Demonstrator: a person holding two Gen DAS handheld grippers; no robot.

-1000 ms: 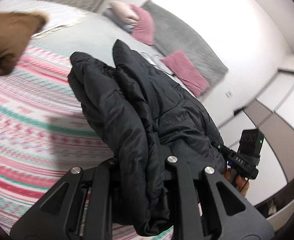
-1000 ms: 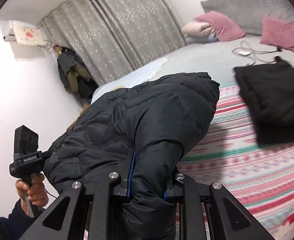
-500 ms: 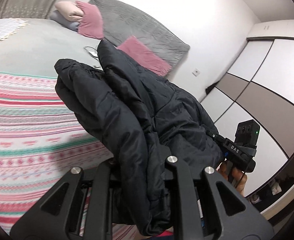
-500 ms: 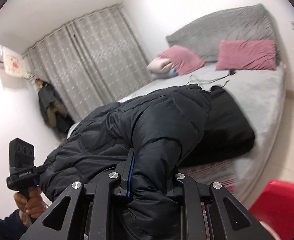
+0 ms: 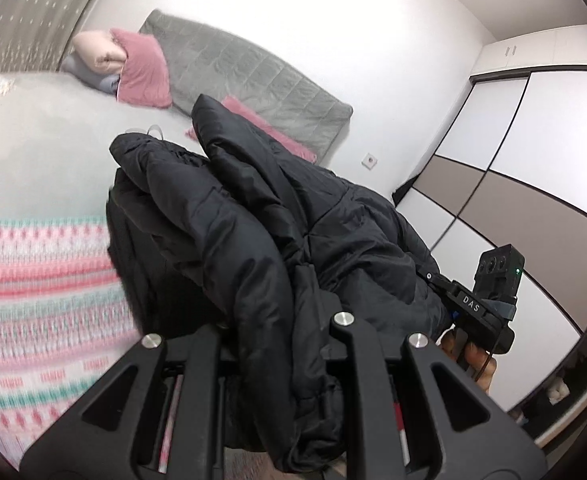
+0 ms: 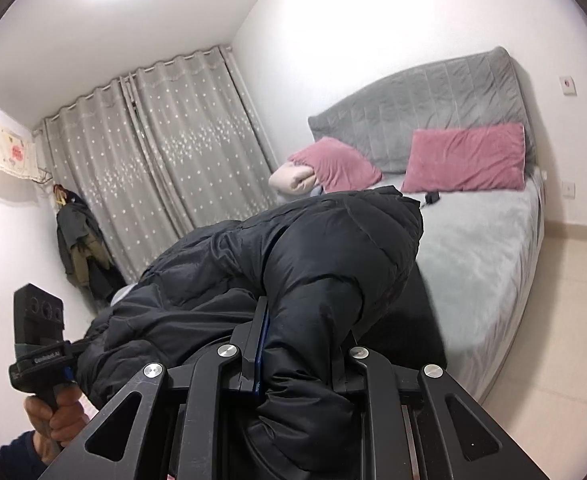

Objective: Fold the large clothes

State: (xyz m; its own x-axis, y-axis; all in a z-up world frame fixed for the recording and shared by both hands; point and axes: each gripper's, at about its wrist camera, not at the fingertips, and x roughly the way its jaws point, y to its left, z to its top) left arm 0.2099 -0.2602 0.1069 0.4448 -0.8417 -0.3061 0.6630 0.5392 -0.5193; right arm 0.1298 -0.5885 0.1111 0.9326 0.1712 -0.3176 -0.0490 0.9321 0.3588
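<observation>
A bulky black puffer jacket (image 5: pixel 253 232) hangs bunched in the air over the bed, stretched between both grippers. In the left wrist view my left gripper (image 5: pixel 281 320) is shut on a thick fold of it, and the fabric hides the pads. At the right of that view my right gripper (image 5: pixel 433 280), held by a hand, bites the jacket's other end. The right wrist view has my right gripper (image 6: pixel 305 320) shut on the jacket (image 6: pixel 333 248). My left gripper (image 6: pixel 73 350) is at the far left there, clamped on the same garment.
The bed has a grey sheet (image 6: pixel 481 240), a pink and green striped blanket (image 5: pixel 33 300), pink pillows (image 6: pixel 469 158) and a grey headboard (image 6: pixel 421 104). A folded black garment (image 6: pixel 429 320) lies under the jacket. A wardrobe (image 5: pixel 513 160) stands right; curtains (image 6: pixel 165 152) and hung clothes (image 6: pixel 81 248) are behind.
Both grippers carried the jacket sideways and upward, toward the head of the bed and its side edge. The brown garment left the view; wardrobe, headboard and floor came in. Both grips held.
</observation>
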